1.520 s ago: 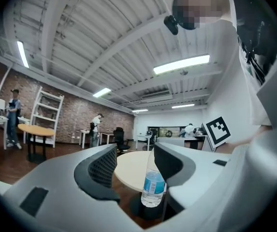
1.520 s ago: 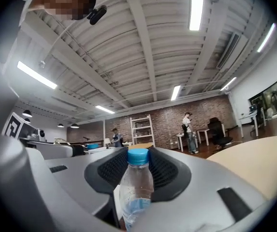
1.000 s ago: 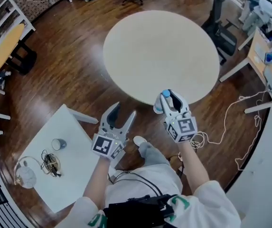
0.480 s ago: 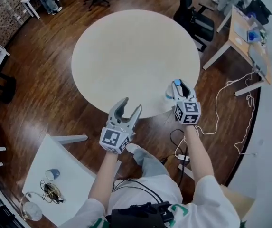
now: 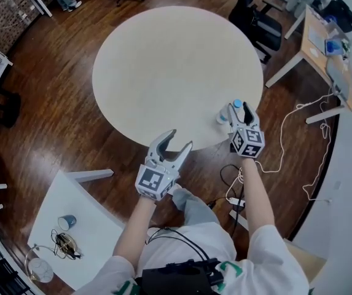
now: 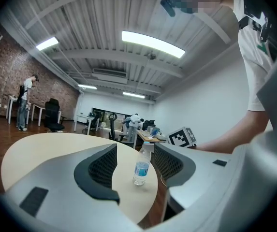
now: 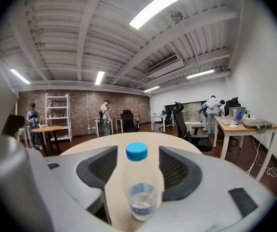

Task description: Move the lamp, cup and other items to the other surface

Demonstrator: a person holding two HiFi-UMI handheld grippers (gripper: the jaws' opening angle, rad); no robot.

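Head view, looking steeply down: the round beige tabletop (image 5: 176,60) fills the middle. At its near right edge the right gripper (image 5: 239,112) sits with its jaws spread to either side of a clear water bottle (image 5: 237,104) with a blue cap. Right gripper view settles it: the bottle stands upright on the tabletop between the two dark pads (image 7: 98,170), the jaws wide and not pinching it, so that gripper is released. Over to the left gripper (image 5: 179,141): it hangs just off the tabletop's near edge, above the wood floor (image 5: 71,121), jaws wide apart and nothing in them (its own view shows the same bottle well ahead, framed between its jaws, standing near the rim). And the task's things? Down at the lower left, well apart from both grippers, a white square tabletop (image 5: 86,208) carries the cup (image 5: 67,222). A tangle of black cable (image 5: 63,241) lies just beside the cup, and the lamp (image 5: 39,267), white and round-headed, is at the corner nearest the picture's bottom edge.
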